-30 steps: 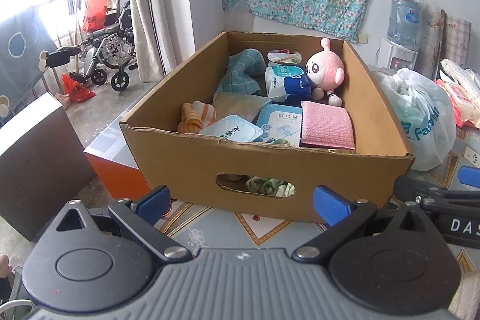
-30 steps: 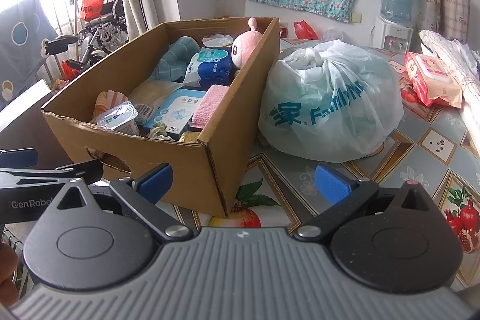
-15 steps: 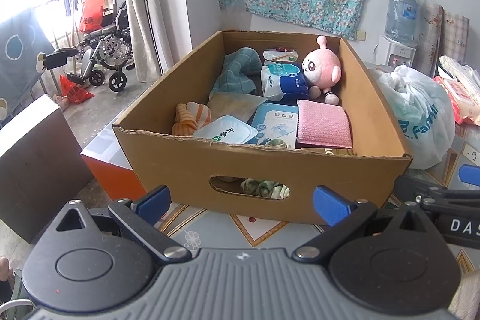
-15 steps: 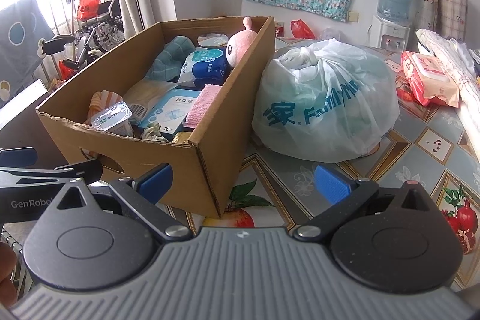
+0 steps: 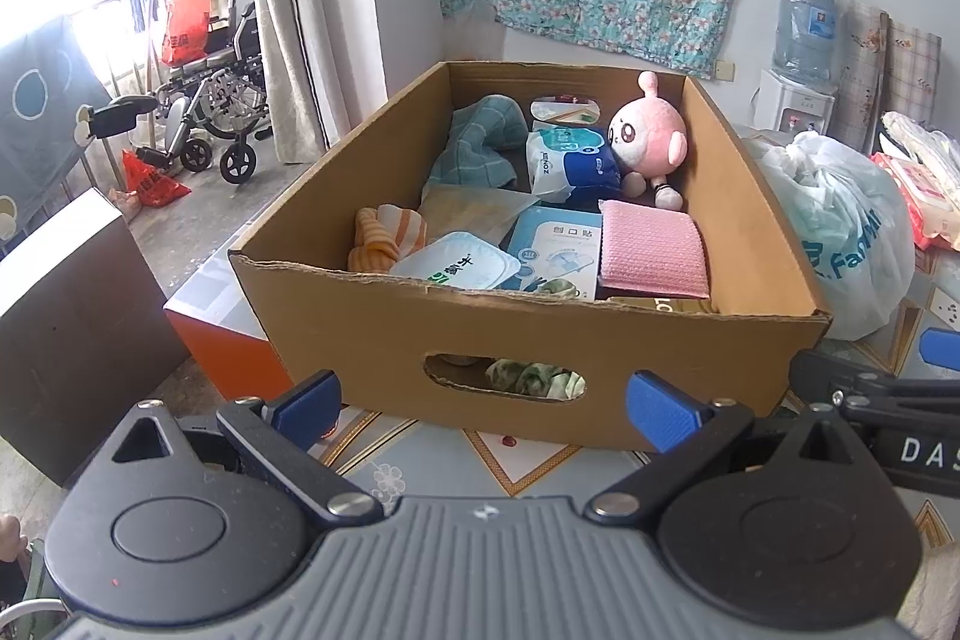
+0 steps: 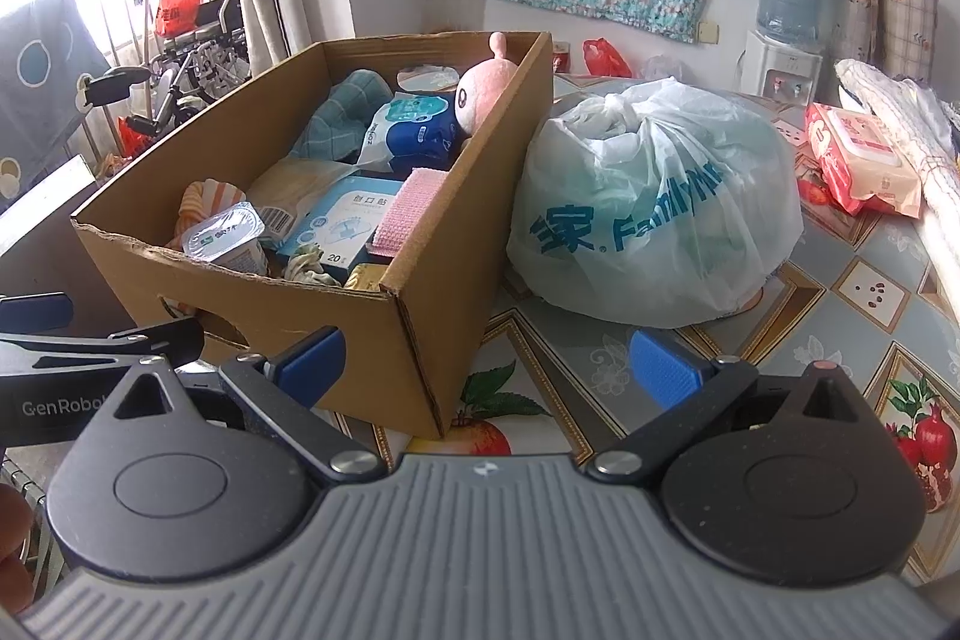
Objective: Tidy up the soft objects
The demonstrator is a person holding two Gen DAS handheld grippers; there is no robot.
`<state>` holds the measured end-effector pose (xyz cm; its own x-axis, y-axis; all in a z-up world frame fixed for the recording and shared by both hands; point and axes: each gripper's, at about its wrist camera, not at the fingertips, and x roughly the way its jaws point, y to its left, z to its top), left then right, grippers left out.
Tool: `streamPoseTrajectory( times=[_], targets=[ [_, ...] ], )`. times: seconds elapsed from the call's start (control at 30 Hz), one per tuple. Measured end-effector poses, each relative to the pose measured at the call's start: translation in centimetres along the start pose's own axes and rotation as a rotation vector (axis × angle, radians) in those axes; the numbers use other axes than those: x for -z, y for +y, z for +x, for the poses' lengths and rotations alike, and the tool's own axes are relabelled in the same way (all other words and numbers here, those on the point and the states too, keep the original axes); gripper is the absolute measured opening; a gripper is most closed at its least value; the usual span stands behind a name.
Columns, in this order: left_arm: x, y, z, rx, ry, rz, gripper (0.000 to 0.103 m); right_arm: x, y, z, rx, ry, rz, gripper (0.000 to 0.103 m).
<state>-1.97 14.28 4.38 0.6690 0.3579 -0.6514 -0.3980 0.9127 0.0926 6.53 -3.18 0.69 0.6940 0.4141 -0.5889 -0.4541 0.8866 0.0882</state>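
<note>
Both hand-held grippers, the left hand-held gripper (image 5: pixel 483 403) and the right hand-held gripper (image 6: pixel 487 367), hang wide open and empty before one cardboard box (image 5: pixel 540 340). It sits on a patterned surface (image 6: pixel 840 316) beside one tied plastic bag (image 6: pixel 654 202), near a curtained window. Inside lie one teal cloth (image 5: pixel 474 148), one pink folded cloth (image 5: pixel 651 250), one pink plush toy (image 5: pixel 651 136) and one striped orange cloth (image 5: pixel 384 238).
</note>
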Motion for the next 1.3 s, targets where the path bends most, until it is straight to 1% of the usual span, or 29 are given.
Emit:
streamPoseTrajectory(
  times=[1.3],
  targets=[
    [-0.22, 0.12, -0.01, -0.002, 0.003, 0.004, 0.102, 0.14, -0.03, 0.21, -0.009, 0.01, 0.007, 0.102]
  ],
)
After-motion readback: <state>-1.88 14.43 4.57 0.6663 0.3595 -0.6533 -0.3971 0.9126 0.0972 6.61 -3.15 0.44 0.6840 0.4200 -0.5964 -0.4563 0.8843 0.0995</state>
